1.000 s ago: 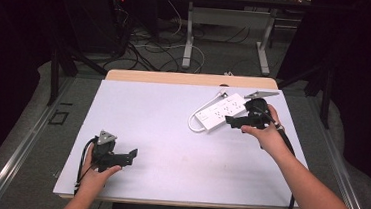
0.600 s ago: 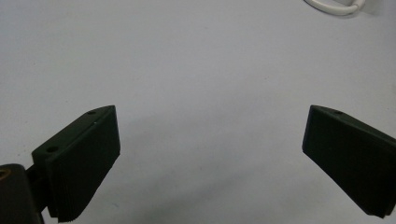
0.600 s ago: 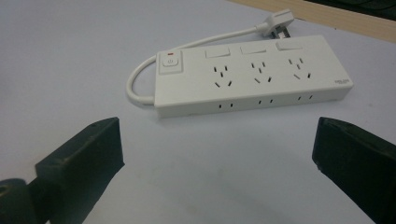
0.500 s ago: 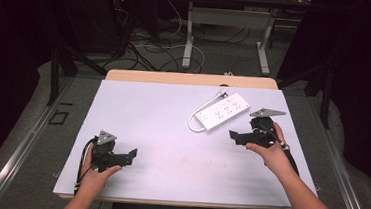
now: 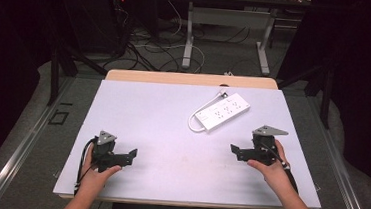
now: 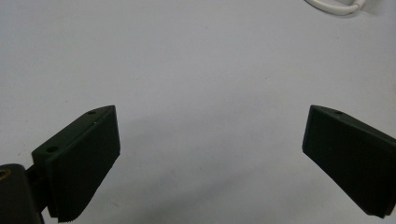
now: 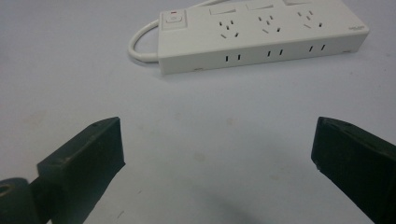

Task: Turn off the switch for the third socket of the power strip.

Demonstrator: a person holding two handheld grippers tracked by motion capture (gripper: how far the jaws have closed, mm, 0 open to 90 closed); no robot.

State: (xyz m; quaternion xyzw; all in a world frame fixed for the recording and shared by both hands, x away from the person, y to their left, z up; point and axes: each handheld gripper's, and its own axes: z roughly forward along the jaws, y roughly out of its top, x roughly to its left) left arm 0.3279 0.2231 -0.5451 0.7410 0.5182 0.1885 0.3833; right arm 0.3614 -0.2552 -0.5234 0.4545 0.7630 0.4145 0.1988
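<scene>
A white power strip (image 5: 223, 112) lay flat on the pale tabletop (image 5: 163, 113), toward the far right part of it, set at a slant. Its white cord (image 5: 198, 114) curled out from the near-left end in a short loop and ran along its far side. In the right gripper view the power strip (image 7: 261, 35) showed a switch with a small red mark at its cord end, then three groups of sockets along the top face and slots along the near side.

The right gripper (image 5: 238, 152) was held in the person's right hand (image 5: 269, 164) near the right edge of the table, on the near side of the power strip and apart from it, with nothing between its jaws. In its own view the two black jaws stood wide apart over bare table, pointing toward the strip.

The left gripper (image 5: 130, 156) was held in the person's left hand (image 5: 94, 170) near the front left of the table, well apart from the power strip. Its jaws pointed to the right and were also spread wide, holding nothing. In the left gripper view a small loop of the white cord (image 6: 332, 6) showed at the top right edge.
</scene>
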